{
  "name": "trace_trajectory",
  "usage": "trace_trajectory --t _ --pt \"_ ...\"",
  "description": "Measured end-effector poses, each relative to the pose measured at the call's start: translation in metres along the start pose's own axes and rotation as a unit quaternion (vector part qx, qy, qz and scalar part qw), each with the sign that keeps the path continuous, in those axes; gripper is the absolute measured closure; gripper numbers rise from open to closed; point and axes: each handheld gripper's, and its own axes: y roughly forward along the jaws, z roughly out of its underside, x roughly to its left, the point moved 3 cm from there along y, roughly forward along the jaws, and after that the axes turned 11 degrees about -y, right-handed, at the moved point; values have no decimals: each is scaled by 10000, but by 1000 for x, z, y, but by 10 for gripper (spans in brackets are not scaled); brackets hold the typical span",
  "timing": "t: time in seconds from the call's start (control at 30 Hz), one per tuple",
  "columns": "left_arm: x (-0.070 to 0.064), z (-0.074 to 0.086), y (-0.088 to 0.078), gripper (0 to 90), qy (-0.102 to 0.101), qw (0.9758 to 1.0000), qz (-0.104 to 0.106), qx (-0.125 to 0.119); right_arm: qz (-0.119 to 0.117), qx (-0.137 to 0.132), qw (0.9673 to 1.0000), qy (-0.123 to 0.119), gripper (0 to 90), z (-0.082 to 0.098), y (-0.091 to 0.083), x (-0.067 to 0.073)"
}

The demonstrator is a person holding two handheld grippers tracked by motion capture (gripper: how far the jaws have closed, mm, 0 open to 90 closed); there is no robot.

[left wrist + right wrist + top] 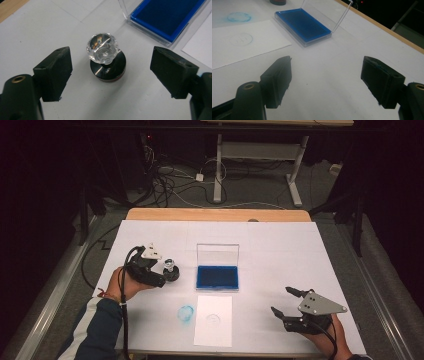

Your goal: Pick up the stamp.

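Note:
A stamp [107, 58] with a clear faceted knob and a round black base stands upright on the white table cover [280, 245], left of the ink pad. My left gripper [111, 75] [167, 277] is open, its jaws standing on either side of the stamp without touching it. The blue ink pad [217, 276] [303, 24] lies in a clear case with its lid raised. My right gripper [325, 82] [285, 301] is open over bare table cover at the front right, nothing between its jaws.
A white sheet of paper [214, 319] with a faint round stamp mark [241, 39] lies in front of the ink pad. A blue round smudge [186, 313] marks the cover to its left. The wooden table edge [215, 214] runs along the back.

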Motion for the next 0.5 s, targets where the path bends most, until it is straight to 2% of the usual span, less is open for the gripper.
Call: trace_trajectory --t 0.1,0.2,0.27,0.3,0.33,0.4,0.5 --pt "2 -5 6 191 65 9997 -5 245 -23 12 10000 -2 248 0 1 0" --pt "6 -9 12 209 28 9991 -82 417 -73 31 10000 -22 251 1 2 1" --pt "9 -12 14 209 -27 9990 16 443 -97 35 9999 -32 253 1 2 1" --pt "10 -13 14 250 -25 9990 20 454 -120 61 9999 -44 254 1 2 2" --pt "11 -15 14 254 -29 9990 21 456 -123 62 9999 -47 254 1 2 2" --pt "11 -17 16 316 -71 9987 185 463 -133 69 9999 -44 254 1 3 2" --pt "11 -19 19 363 -68 9978 359 561 -152 93 9998 -53 254 1 3 2"
